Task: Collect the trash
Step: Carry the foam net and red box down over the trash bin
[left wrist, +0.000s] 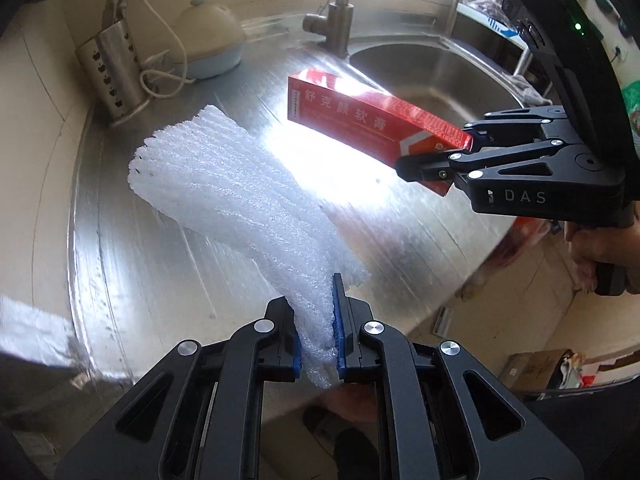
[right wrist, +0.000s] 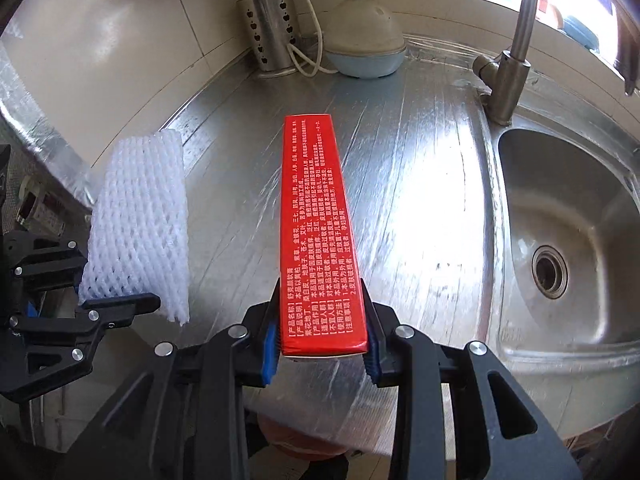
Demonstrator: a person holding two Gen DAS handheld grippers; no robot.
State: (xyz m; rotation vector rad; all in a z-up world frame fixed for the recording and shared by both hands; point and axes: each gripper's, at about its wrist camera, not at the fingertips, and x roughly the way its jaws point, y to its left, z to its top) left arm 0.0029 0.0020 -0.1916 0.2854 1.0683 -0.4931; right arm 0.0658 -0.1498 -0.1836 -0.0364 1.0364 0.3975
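Left gripper [left wrist: 318, 320] is clamped on the white foam fruit net [left wrist: 232, 184], right gripper [right wrist: 322, 334] on the red carton [right wrist: 316, 216]; both pieces stretch away from the fingers, raised above the steel counter [right wrist: 420, 200]

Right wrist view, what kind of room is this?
Most likely a home kitchen: a stainless steel sink with a tall faucet, set in a metal counter, and a perforated steel utensil holder against the tiled wall.
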